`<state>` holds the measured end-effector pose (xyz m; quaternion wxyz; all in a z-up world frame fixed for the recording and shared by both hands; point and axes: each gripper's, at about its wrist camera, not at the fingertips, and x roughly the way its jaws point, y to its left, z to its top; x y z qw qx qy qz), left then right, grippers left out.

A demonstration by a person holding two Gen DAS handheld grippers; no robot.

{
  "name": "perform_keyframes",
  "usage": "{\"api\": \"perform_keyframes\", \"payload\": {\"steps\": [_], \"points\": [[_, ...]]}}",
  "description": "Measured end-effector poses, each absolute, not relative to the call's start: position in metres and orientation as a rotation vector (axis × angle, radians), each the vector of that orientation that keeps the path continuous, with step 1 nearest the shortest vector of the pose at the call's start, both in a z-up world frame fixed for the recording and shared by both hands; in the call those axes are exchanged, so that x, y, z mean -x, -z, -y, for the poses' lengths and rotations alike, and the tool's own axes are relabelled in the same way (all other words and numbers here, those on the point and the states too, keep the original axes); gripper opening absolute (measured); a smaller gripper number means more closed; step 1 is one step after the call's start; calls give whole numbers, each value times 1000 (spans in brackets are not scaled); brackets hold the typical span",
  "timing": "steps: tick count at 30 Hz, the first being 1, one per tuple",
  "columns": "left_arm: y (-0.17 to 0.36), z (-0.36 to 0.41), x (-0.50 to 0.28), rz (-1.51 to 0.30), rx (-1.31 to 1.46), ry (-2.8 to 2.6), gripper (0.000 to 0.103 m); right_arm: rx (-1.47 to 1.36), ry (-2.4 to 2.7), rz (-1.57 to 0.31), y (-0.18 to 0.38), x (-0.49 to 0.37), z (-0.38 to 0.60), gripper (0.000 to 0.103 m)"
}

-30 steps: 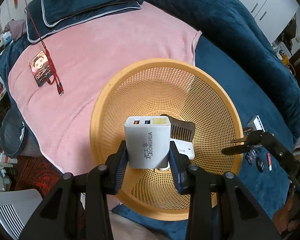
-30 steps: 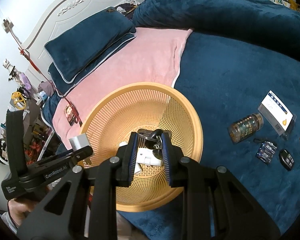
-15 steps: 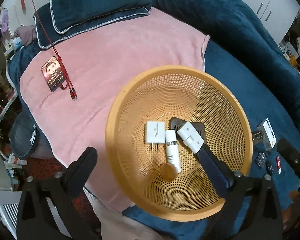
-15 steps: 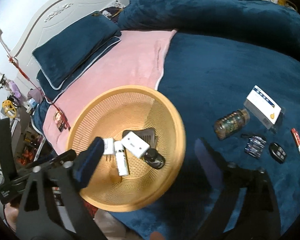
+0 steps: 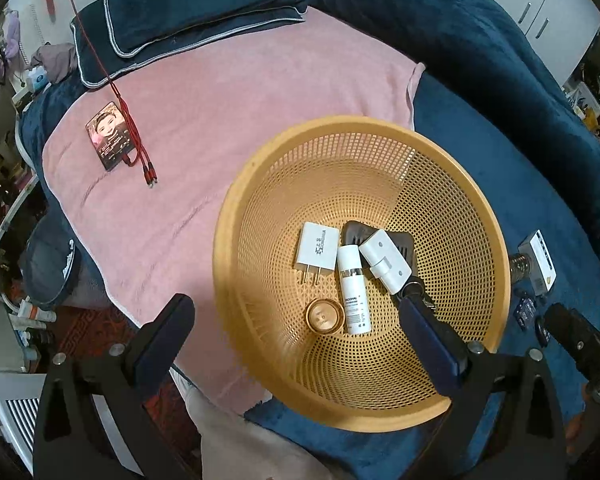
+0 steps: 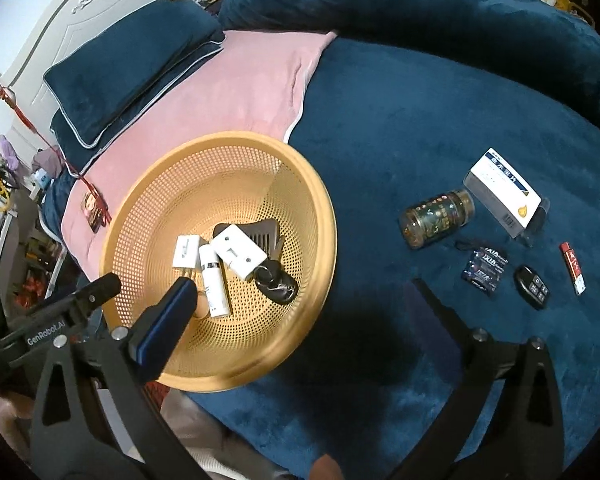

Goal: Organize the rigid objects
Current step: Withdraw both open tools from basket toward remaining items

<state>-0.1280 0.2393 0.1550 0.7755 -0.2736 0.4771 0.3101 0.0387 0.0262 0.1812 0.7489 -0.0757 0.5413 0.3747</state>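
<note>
Left wrist view: left gripper jaws spread wide, nothing between the pads. Below them the orange mesh basket on the bed holds a white charger, a white tube — print too small to read — a white adapter, a dark comb and a small round lid.

Right wrist view: right gripper jaws opening, empty; a key fob lies in the basket. "GenRobot.AI" reads on the other gripper's arm. On the blue blanket — pill bottle, white box.
</note>
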Motion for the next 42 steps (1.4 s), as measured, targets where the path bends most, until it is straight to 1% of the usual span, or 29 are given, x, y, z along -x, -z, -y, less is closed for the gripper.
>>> {"api": "perform_keyframes", "payload": {"steps": [42], "points": [[-158,-228,118,-1052,568,-663,102,131,-822,-1203,-182,-38,-18,103]]}}
